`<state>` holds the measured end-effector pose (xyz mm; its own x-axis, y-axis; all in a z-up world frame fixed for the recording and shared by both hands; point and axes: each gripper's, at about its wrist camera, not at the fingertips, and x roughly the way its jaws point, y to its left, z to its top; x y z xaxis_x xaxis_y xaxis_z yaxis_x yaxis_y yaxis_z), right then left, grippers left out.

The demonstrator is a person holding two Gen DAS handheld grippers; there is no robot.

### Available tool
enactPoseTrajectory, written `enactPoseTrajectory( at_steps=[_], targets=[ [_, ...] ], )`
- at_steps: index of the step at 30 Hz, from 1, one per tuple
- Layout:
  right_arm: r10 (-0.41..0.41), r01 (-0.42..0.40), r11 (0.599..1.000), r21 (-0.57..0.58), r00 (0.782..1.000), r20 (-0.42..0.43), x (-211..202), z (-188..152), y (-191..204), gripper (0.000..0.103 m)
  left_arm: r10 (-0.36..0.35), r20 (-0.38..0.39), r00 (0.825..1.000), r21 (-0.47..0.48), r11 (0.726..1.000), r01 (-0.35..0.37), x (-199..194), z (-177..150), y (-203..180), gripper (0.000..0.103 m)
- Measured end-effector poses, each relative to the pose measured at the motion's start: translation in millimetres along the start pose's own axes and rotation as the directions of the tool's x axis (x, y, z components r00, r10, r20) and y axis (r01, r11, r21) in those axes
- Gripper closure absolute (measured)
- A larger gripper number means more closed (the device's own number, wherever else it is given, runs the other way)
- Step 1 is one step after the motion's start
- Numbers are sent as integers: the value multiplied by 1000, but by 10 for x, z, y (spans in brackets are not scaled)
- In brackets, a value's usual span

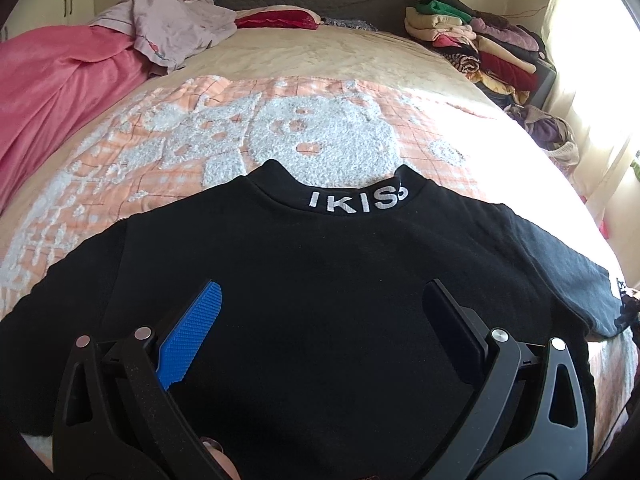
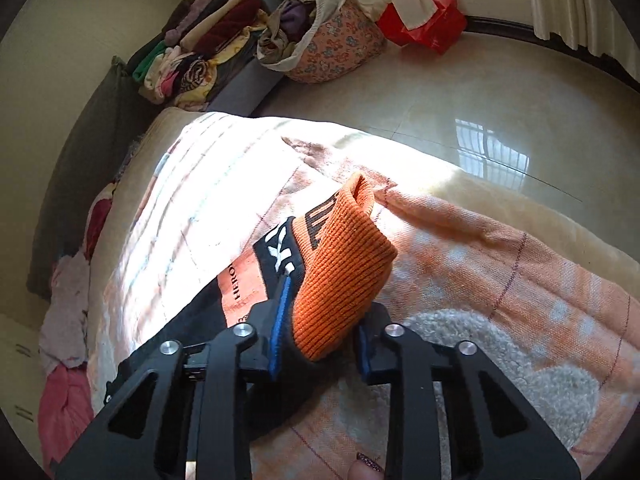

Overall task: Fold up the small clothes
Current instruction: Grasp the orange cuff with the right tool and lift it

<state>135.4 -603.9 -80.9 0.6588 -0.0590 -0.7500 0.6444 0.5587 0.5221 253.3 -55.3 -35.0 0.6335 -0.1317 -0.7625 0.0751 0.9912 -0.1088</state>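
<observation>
Right gripper (image 2: 320,320) clamping orange cuff (image 2: 344,276), right-wrist view only

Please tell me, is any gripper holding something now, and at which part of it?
The right gripper holds the black sweater by its orange ribbed cuff, at the sleeve end. The left gripper is open above the sweater's body and holds nothing.

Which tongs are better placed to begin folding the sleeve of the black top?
Probably the right tongs: they already pinch the orange cuff of the black top. The left tongs hover open over its body, holding nothing.
</observation>
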Motion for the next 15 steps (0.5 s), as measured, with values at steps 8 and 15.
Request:
enactPoseTrajectory(
  at_steps=[8, 15],
  targets=[
    [7, 6, 983, -181, 998, 70, -374, 21, 458, 86, -13, 1, 1000, -24, 1000, 13, -53, -27, 80, 8],
    [82, -53, 955, -292, 993, 87, -693, -71, 998, 89, -40, 21, 999, -48, 998, 41, -172, -15, 156, 8]
  ],
)
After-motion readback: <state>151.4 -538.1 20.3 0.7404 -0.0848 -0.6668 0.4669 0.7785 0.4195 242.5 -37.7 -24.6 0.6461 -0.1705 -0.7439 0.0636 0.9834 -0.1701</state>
